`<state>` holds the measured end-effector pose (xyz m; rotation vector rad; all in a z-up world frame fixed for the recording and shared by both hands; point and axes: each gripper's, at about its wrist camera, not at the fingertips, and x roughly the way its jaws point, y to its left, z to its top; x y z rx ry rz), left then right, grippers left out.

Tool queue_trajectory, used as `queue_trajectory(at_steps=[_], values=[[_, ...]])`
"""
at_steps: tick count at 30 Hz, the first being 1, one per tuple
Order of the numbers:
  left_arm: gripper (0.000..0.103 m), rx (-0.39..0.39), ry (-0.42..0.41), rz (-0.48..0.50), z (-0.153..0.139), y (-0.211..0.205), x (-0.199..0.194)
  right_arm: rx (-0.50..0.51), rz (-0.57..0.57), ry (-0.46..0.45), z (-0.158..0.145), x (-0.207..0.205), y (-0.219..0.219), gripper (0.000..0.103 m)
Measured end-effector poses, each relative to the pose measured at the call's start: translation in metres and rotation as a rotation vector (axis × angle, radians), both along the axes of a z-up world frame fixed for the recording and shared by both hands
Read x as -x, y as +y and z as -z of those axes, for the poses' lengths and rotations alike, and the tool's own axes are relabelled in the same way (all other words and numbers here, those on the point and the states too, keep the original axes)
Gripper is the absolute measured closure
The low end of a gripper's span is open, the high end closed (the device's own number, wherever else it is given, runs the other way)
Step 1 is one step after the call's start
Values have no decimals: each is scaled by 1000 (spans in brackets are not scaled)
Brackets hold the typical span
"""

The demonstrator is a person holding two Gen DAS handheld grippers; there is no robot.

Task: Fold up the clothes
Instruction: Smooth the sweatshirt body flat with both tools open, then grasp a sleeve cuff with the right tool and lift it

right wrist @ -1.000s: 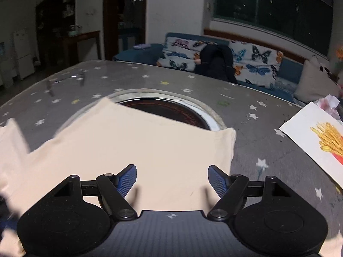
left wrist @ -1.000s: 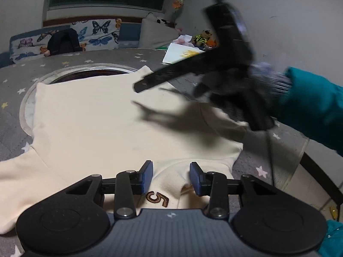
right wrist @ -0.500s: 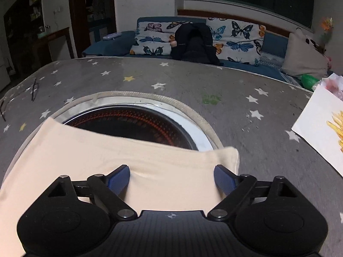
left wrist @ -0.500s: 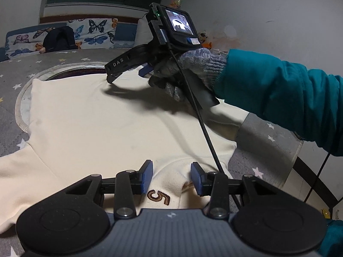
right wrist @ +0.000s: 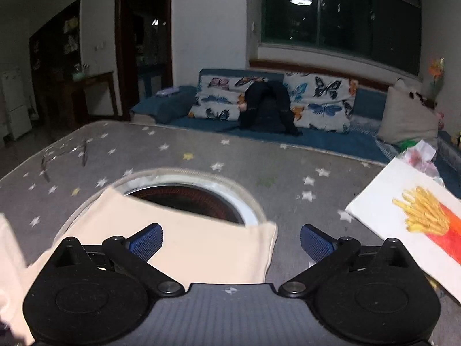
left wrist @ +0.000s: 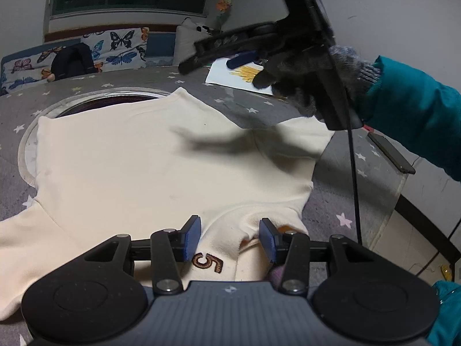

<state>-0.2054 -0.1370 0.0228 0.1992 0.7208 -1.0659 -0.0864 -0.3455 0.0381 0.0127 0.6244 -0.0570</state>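
Observation:
A cream sweatshirt (left wrist: 138, 167) lies spread flat on the grey star-print table, its hem partly over a round opening. Its collar with a brown "5" (left wrist: 208, 262) is at my near edge. My left gripper (left wrist: 229, 236) is open with the collar between its blue pads, low over the cloth. My right gripper (left wrist: 219, 57) is held in a gloved hand above the sweatshirt's far right side, open and empty. In the right wrist view the right gripper (right wrist: 230, 240) hovers open above the hem corner (right wrist: 259, 245).
A round opening (right wrist: 190, 199) sits in the table under the hem. A white sheet with a fries picture (right wrist: 417, 225) lies at the right. A dark phone (left wrist: 391, 152) lies near the table's right edge. A sofa with butterfly cushions (right wrist: 273, 101) stands behind.
My right gripper has lifted up and swung right, away from the sweatshirt body toward the hem corner. The left gripper has stayed at the collar.

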Motion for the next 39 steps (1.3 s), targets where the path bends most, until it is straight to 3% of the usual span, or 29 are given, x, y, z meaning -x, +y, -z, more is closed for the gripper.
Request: queue_trajectory(at_steps=[7,15,21,25,31,37,39], values=[[59,4,10,3,1,-4,-3,44,-41,104,35,-48,28,0],[58,35,38,11,3,1,-7,0,-102,178,63,-106,55,3],[58,49,43,18,5,3,-6,-19,-43,167,66,-129,47,0],[56,50,41,17,6,4,-1,-11,-51,164,55,-129,45,3],[55,27,20,16,3,0,0,4,-71,46,3,-76,24,0],[55,27,26,-9,-6,-2,2,14,-16,-114,-41,34,-11,0],[55,28,7,-2,-12,-5,5,-7,20,-95,-38,67,-26,0]])
